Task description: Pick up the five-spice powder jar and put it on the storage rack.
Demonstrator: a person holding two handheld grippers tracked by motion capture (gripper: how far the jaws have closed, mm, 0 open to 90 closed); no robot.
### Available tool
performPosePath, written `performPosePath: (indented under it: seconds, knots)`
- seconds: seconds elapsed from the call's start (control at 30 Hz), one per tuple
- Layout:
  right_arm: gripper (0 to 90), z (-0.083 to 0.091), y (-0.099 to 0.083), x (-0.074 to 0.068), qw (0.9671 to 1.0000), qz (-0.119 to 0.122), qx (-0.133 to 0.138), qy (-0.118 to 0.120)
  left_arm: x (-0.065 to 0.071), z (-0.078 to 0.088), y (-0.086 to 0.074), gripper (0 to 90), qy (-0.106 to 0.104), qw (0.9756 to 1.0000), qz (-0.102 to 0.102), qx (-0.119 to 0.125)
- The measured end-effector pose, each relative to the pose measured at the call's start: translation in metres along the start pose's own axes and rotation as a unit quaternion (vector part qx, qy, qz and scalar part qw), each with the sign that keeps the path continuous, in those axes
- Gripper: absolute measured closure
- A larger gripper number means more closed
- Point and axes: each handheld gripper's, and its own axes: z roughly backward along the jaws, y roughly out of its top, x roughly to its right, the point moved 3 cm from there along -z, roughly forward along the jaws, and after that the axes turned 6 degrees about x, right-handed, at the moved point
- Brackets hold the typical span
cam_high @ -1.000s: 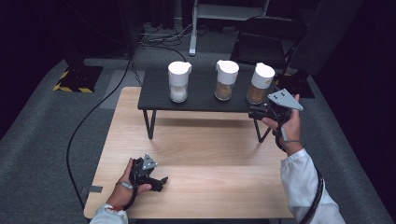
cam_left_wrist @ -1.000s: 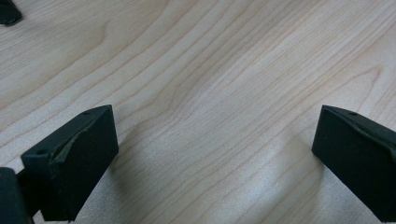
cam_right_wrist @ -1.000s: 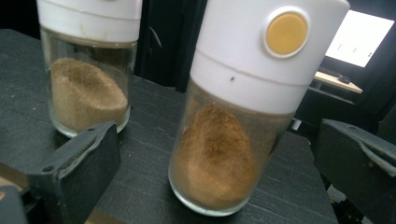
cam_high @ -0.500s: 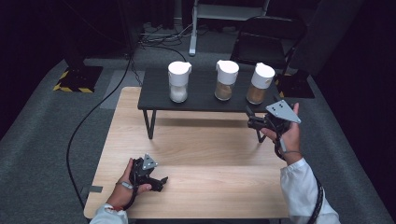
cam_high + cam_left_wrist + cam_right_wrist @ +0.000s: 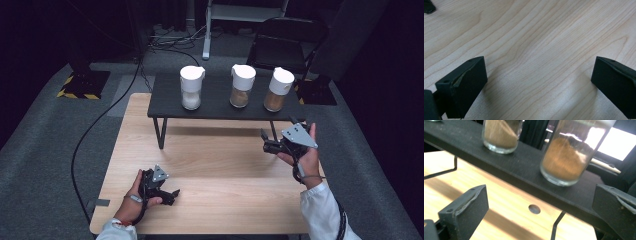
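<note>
My right tongs (image 5: 266, 141) hang released above the right side of the wooden counter (image 5: 225, 165), jaws spread wide with nothing between them, aimed at the low black shelf (image 5: 165, 102) that stands at the counter's far edge. On that shelf stand three white-lidded glass jars: the right jar (image 5: 277, 90) of brown powder is nearest my right tongs but apart from them, the middle jar (image 5: 241, 85) holds a paler brown powder, and the left jar (image 5: 191, 87) holds white grains. My left tongs (image 5: 171, 194) rest low on the counter near its front edge, also released and empty.
</note>
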Motion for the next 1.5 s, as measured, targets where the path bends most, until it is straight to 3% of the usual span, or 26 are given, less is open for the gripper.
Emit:
performPosePath:
  seconds: [0.17, 0.33, 0.93, 1.3, 1.5]
  knots:
    - [0.3, 0.004, -0.013, -0.001, 0.9998, -0.011, -0.003, 0.019, 0.0, 0.0, 0.0, 0.0, 0.0, 1.0, 0.0, 0.0]
    - [0.3, 0.008, -0.026, -0.008, 0.9995, 0.0, -0.013, 0.029, 0.0, 0.0, 0.0, 0.0, 0.0, 1.0, 0.0, 0.0]
    - [0.5, 0.017, -0.061, -0.016, 0.9963, 0.001, -0.052, 0.068, 0.0, 0.0, 0.0, 0.0, 0.001, 1.0, 0.001, 0.0]
    - [0.5, 0.017, -0.076, -0.022, 0.992, 0.014, -0.09, 0.088, 0.0, 0.0, 0.0, 0.0, 0.001, 1.0, 0.001, 0.0]
    - [0.5, 0.018, -0.084, -0.027, 0.988, 0.032, -0.113, 0.1, 0.0, 0.0, 0.0, 0.0, 0.001, 1.0, 0.001, 0.0]
